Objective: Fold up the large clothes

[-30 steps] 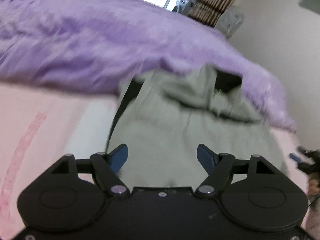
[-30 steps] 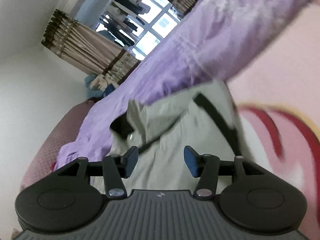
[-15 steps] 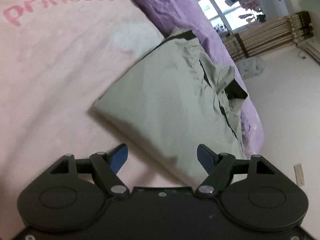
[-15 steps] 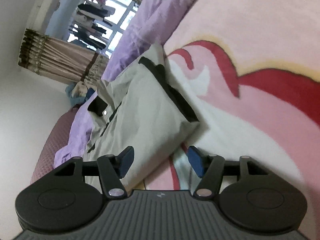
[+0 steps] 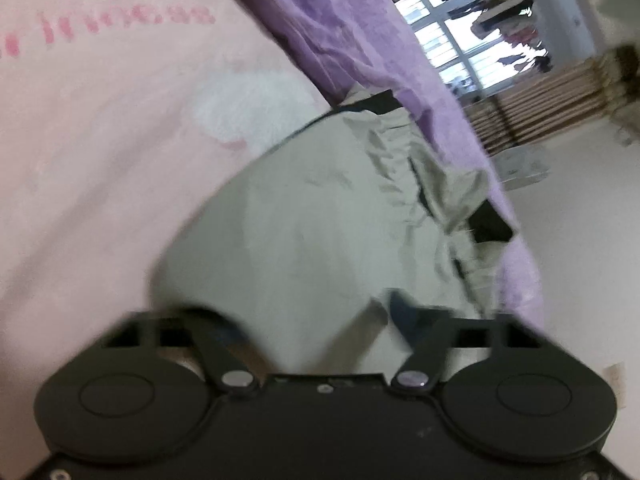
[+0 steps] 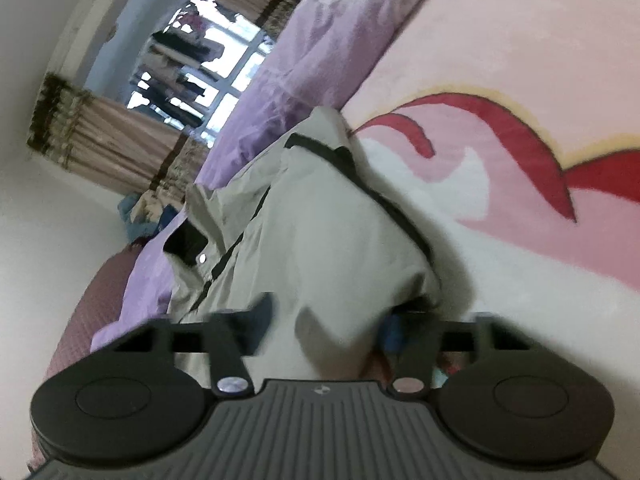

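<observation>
Change: both grippers have closed in on the jacket since half a second ago; its near edge now lies between their fingers
Left gripper (image 5: 316,320): jaws spread wide over the near hem; blurred, not clamped
Right gripper (image 6: 326,320): jaws wide apart, fabric bunched between them; grip not closed
Jacket (image 5: 312,232): grey-green with black trim, folded, lying on the pink blanket (image 5: 100,140); far end touching the purple duvet (image 5: 340,28)
Background: window (image 6: 200,76) and curtains (image 6: 120,148)

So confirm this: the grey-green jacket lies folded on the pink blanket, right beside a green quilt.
Not quite: the quilt is purple, not green, as the right wrist view shows. The grey-green jacket does lie folded on the pink blanket, right beside it.
</observation>
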{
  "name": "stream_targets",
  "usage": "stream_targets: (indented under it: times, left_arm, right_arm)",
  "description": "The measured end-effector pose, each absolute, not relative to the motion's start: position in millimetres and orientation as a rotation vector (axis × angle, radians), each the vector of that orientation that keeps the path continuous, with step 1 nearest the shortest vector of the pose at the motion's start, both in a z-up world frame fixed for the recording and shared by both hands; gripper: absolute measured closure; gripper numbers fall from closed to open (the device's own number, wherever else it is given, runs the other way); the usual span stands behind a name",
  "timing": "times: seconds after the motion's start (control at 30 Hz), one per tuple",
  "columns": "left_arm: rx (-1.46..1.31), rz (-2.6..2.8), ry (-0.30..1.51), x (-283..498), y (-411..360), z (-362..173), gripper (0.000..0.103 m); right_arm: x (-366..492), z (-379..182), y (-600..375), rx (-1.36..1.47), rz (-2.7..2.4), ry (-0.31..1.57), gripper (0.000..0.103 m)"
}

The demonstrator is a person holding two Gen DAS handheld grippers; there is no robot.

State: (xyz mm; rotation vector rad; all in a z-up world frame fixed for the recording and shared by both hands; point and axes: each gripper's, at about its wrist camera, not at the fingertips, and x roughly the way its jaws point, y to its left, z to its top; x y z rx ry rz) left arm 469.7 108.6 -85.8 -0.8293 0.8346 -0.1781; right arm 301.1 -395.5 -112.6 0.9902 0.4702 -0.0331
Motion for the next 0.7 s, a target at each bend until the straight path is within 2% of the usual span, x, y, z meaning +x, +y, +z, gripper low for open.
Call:
stream_targets:
  times: [0.03, 0.07, 0.1, 0.37, 0.47, 0.57, 0.63, 0.67, 0.7]
  left_arm:
    - [-0.790, -0.173, 0.837, 470, 107, -80, 0.080]
    - [-0.788, -0.182, 0.824, 469, 108, -74, 0.092]
    - [-0.791, -0.201, 0.807, 467, 109, -65, 0.096]
    - [-0.727, -0.286, 0.716, 411, 122, -19, 0.098]
    - [-0.731, -0.321, 0.728, 371, 131, -33, 0.098]
    - [-0.739, -0.325, 0.787, 344, 132, -62, 0.098]
    - [-0.716, -0.303, 0.823, 338, 129, -85, 0.094]
    - [-0.702, -0.285, 0.832, 338, 130, -93, 0.083]
    - [-0.690, -0.262, 0.843, 340, 132, -99, 0.064]
  right_arm:
    - [302, -112, -398, 1.004, -0.041, 0.477, 0.088]
    - [303, -110, -402, 1.025, -0.028, 0.482, 0.091]
    - [303, -105, -405, 1.041, -0.012, 0.486, 0.091]
    - [259, -53, -404, 0.976, 0.076, 0.406, 0.094]
    - [219, -58, -406, 0.959, 0.101, 0.413, 0.094]
    - [186, -85, -410, 0.979, 0.080, 0.461, 0.094]
    - [178, -111, -413, 0.992, 0.036, 0.513, 0.094]
    - [178, -125, -415, 1.012, 0.027, 0.527, 0.091]
    - [178, -135, -418, 1.032, 0.036, 0.527, 0.087]
